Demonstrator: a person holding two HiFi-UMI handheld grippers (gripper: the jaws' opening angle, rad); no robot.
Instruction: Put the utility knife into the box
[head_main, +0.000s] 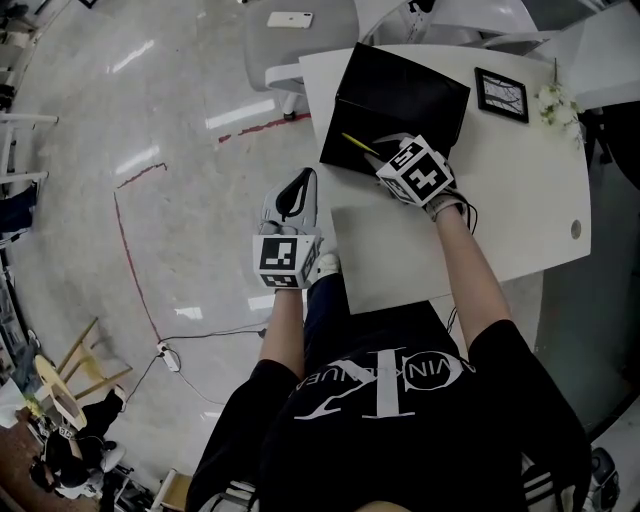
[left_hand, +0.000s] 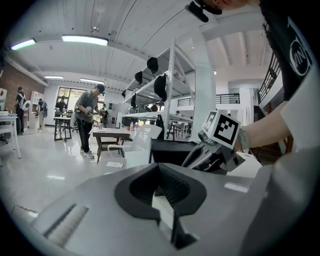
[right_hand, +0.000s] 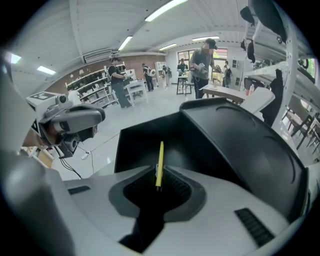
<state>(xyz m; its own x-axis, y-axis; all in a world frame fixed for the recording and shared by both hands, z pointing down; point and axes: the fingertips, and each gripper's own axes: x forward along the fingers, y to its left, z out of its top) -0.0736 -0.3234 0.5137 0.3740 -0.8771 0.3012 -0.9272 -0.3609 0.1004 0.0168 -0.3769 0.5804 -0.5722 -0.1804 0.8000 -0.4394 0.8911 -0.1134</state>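
Two grippers are in my hands, and only one has a job right now. My right gripper (right_hand: 158, 182) is squeezed tight on the utility knife (right_hand: 159, 162). The knife is thin and yellow. It sticks out straight past the jaws, with its far end pointing into the dark inside of the box (right_hand: 240, 145).

From my head view, the box (head_main: 400, 95) is black and sits open at the far left corner of the white table (head_main: 480, 230). Its lid is tipped up and out of the way. My right gripper (head_main: 385, 150) is at the near edge of the box, and the knife (head_main: 358, 145) reaches out over the opening. I cannot tell if the tip is touching the bottom yet.

My left gripper (head_main: 298, 185) hangs off to the side of the table, over the floor. Its jaws are pressed together with nothing between them (left_hand: 167, 192).

I think I am at the putting-in step. The knife is picked up and is over the box, but it is not let go.

Next I think I should bring the knife down low inside the box, so it does not drop far. Then I should open the right jaws and let it lie flat. After that I should pull the gripper back up without bumping the lid.
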